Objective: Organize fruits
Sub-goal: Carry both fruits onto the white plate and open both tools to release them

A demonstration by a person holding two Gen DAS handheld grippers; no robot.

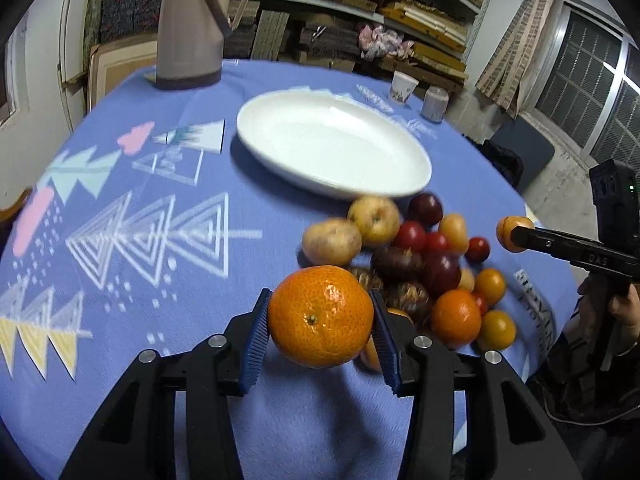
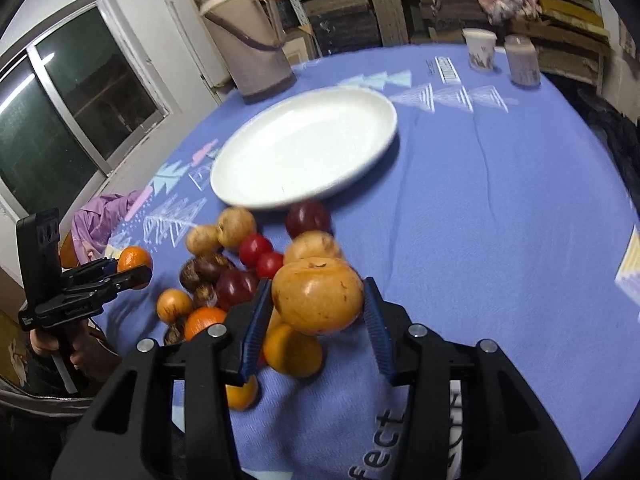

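My left gripper is shut on a mandarin, held a little above the blue patterned tablecloth. The right gripper is shut on a yellow-orange round fruit, lifted over the fruit pile. The pile is a mix of small red, dark purple, yellow and orange fruits, lying just in front of a bare white plate. The other gripper shows in each view: the right gripper at the right edge, the left gripper at the left with its mandarin. The plate lies beyond the pile.
A beige thermos jug stands at the table's far side, also in the right wrist view. A paper cup and a small jar stand at the far edge. A purple cloth lies beside the table. A person's hand holds the right gripper's handle.
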